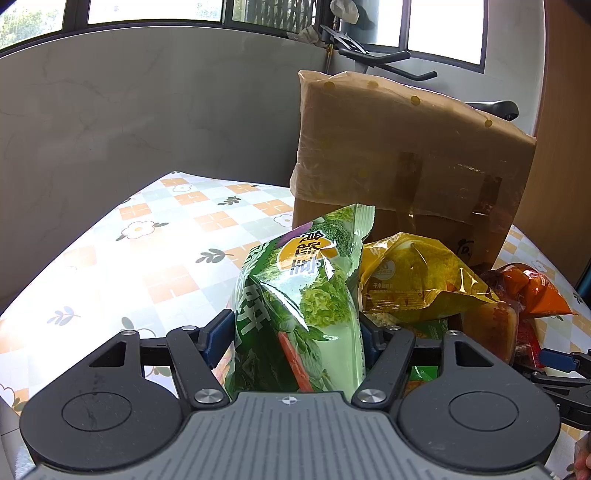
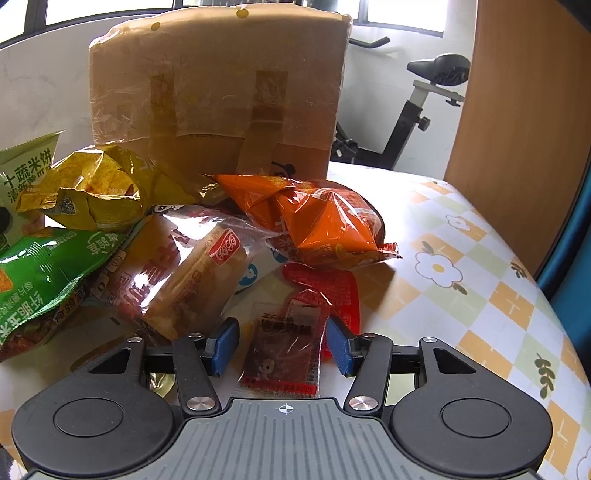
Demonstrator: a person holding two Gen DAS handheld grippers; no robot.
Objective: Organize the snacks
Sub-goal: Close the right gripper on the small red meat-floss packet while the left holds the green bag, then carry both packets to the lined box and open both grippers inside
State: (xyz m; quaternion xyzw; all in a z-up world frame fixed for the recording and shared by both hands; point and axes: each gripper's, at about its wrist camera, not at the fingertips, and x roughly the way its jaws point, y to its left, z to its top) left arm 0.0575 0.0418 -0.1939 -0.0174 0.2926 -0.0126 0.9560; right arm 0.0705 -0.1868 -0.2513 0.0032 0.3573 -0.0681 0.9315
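Before the cardboard box (image 2: pixel 218 85), snacks pile on the surface (image 2: pixel 461 266). Right gripper (image 2: pixel 282 345) released, straddling a small jerky packet (image 2: pixel 282 350), long axis pointing boxward; pads not touching. Left gripper (image 1: pixel 297 339) grasps the upright green rice-cracker bag (image 1: pixel 299 306).

Bright daylight pours through the rear windows (image 1: pixel 155 9), glaring off the checked floral tablecloth (image 1: pixel 122 258), fisheye edges bowing, everything sharp.
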